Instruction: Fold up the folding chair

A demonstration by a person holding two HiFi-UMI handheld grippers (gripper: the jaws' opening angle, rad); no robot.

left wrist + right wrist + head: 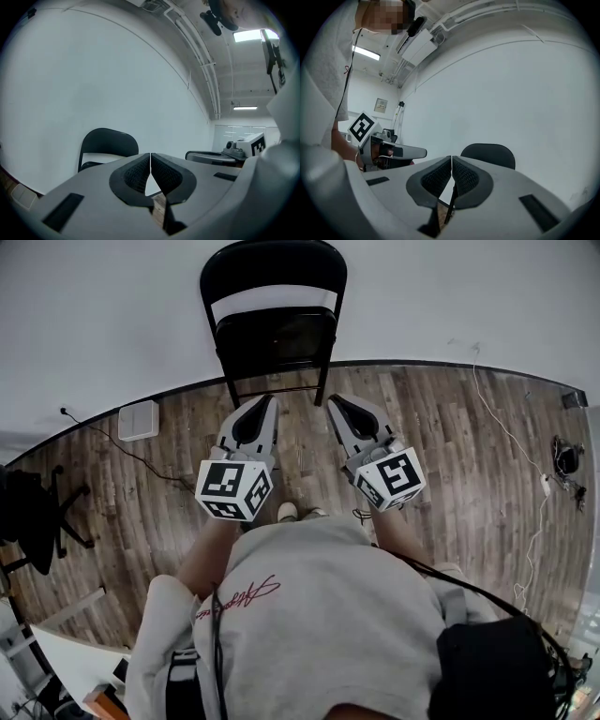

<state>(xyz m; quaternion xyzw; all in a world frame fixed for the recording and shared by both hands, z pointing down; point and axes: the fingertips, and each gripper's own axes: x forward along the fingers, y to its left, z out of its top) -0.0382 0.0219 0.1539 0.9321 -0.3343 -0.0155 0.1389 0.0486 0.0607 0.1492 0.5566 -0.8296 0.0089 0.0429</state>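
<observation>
The black folding chair stands folded flat against the white wall, its legs on the wood floor. Its curved backrest shows in the left gripper view and again as the backrest in the right gripper view. My left gripper is held level in front of the chair, apart from it, shut with nothing between its pads. My right gripper sits beside it to the right, also shut and empty, its pads pressed together. Neither gripper touches the chair.
A white box with a black cable lies on the floor at the left by the wall. A black stand is at the far left. White cables and a dark device lie at the right. The person's feet stand below the grippers.
</observation>
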